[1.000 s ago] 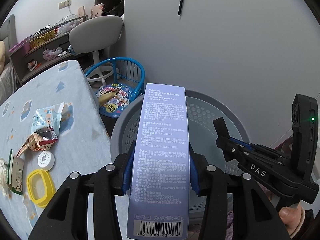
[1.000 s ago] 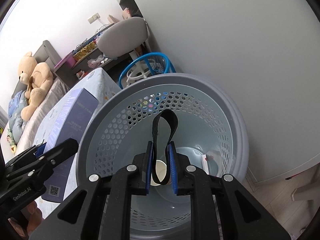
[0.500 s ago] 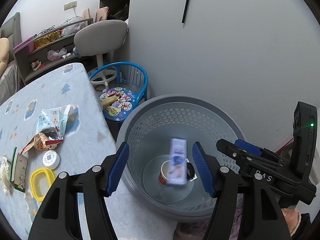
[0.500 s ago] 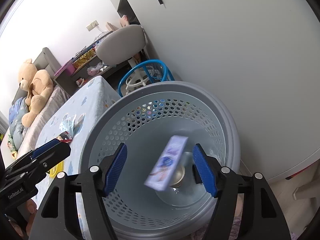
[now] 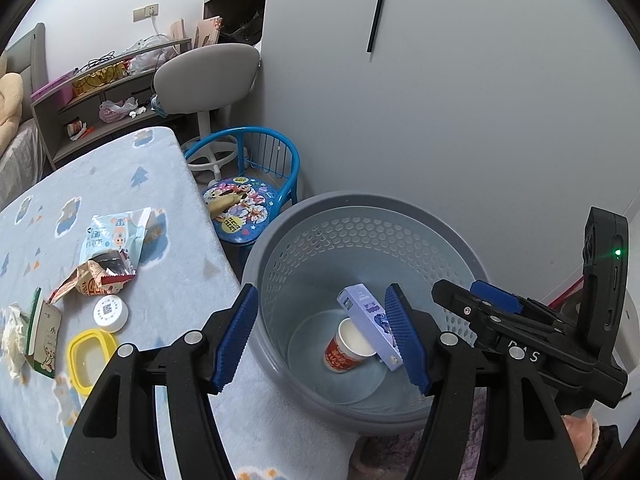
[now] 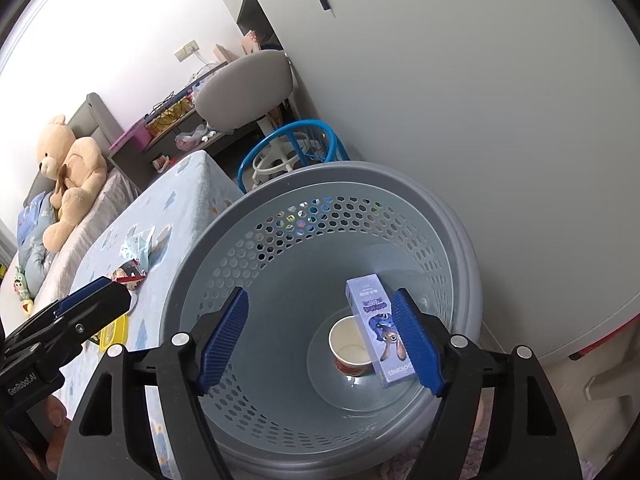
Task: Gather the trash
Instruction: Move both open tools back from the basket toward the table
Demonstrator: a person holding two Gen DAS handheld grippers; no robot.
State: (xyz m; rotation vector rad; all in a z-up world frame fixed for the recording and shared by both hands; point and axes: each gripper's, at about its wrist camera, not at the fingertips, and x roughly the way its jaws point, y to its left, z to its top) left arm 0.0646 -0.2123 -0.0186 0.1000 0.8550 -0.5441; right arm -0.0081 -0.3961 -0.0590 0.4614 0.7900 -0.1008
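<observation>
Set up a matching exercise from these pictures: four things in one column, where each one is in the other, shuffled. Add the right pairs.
Things
1. purple box
2. paper cup
3. yellow ring
4. toy bear

Places
A. flat on the table's blue cloth, beside a white round lid
B. on the bed
C. in the basket, leaning over the cup
D. on its side on the basket's floor

Pairs: 1-C, 2-D, 3-A, 4-B
</observation>
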